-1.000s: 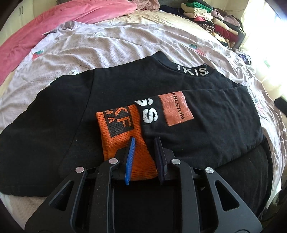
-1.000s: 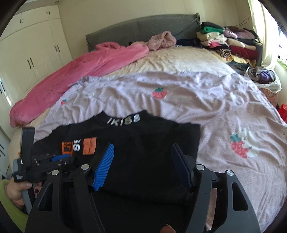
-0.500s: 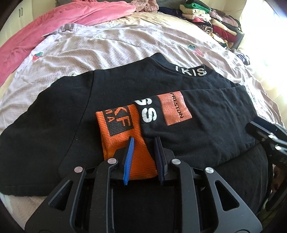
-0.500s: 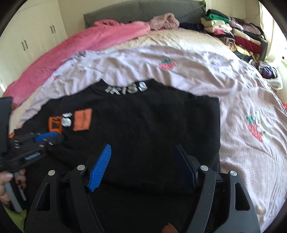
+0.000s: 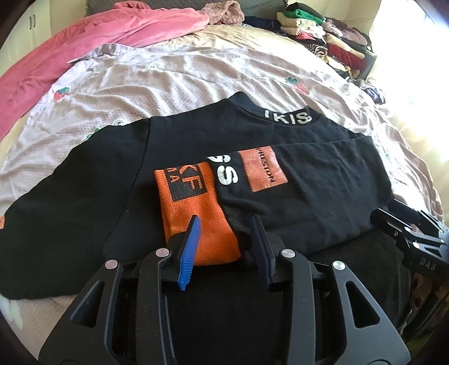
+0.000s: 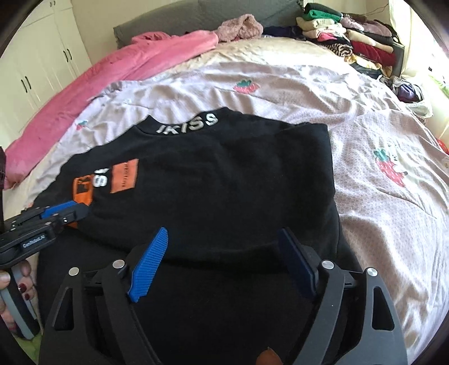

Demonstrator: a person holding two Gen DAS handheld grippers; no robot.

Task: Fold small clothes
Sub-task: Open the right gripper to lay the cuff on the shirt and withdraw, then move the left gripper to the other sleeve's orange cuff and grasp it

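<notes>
A wide bed fills both views, spread with a pale lilac cover printed with strawberries. A pink blanket runs along its far left side up to the grey headboard, and a stack of folded clothes sits at the far right corner. White wardrobe doors stand beyond the bed on the left.

The black sweatshirt lies flat on the lilac cover at the near edge of the bed, its collar lettered in white pointing away toward the headboard. Its right sleeve is folded across the chest, so the orange cuff and the orange patch rest near the middle of the garment, while the other sleeve is spread out to the left.

The left gripper is low over the near end of the orange cuff, its two pads set narrowly either side of it; whether they actually pinch the fabric or only bracket it is hard to judge from this angle. The right gripper hovers at the sweatshirt's near hem on the right side, its fingers spread wide with only black cloth showing between them and nothing gripped. In the right wrist view, a hand with dark red nails holds the left tool's handle.
</notes>
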